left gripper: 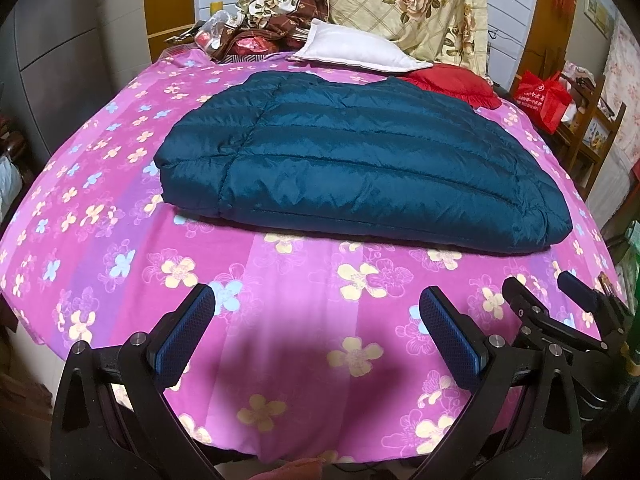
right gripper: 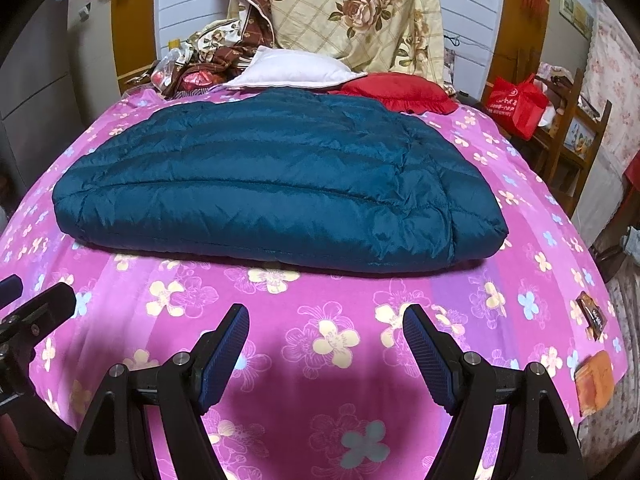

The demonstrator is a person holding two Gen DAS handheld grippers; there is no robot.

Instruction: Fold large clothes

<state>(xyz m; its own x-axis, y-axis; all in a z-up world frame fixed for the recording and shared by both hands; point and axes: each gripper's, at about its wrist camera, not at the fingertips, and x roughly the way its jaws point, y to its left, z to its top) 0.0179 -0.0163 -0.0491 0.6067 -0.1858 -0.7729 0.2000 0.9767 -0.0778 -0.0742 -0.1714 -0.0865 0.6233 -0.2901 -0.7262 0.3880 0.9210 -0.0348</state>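
A dark teal quilted down jacket (left gripper: 352,160) lies folded into a flat rectangle on the pink flowered bed sheet (left gripper: 132,216); it also shows in the right wrist view (right gripper: 272,184). My left gripper (left gripper: 316,300) is open and empty, hovering over the sheet in front of the jacket's near edge. My right gripper (right gripper: 326,318) is open and empty, also short of the jacket. The right gripper shows in the left wrist view (left gripper: 544,288) at the lower right. One finger of the left gripper (right gripper: 36,304) shows at the left edge of the right wrist view.
A white pillow (left gripper: 352,50), a red cushion (left gripper: 452,82) and a floral quilt (left gripper: 408,4) sit at the head of the bed. Crumpled cloth and bags (left gripper: 256,28) lie far left. A red bag (left gripper: 540,98) on a wooden shelf stands right. Small packets (right gripper: 594,380) lie near the sheet's right edge.
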